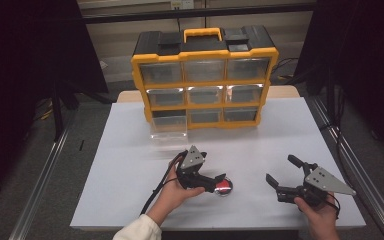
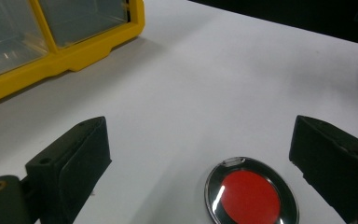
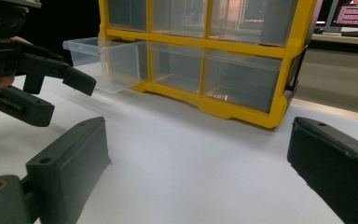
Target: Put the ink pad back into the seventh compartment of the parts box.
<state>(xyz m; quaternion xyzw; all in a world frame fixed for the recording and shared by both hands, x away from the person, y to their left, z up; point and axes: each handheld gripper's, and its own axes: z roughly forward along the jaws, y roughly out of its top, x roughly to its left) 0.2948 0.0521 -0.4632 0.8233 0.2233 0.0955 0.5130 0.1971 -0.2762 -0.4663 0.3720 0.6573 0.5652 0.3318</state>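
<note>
Jaws apart on both grippers, nothing clamped. Left gripper [image 1: 219,181] hovers low over one round red-faced disc [image 2: 251,191], which lies flat on the white table [image 1: 130,150]; in the left gripper view the disc sits between the two jaws, nearer the right-hand one, not touching either. Right gripper [image 1: 280,175] is well apart from the disc, over bare table. One yellow drawer cabinet [image 1: 205,80] at the far side, nine clear drawers in three rows of three; bottom-left drawer [image 1: 169,129] pulled out. Disc lies near the table's near edge. Open tabletop between disc and cabinet, and between both grippers.
</note>
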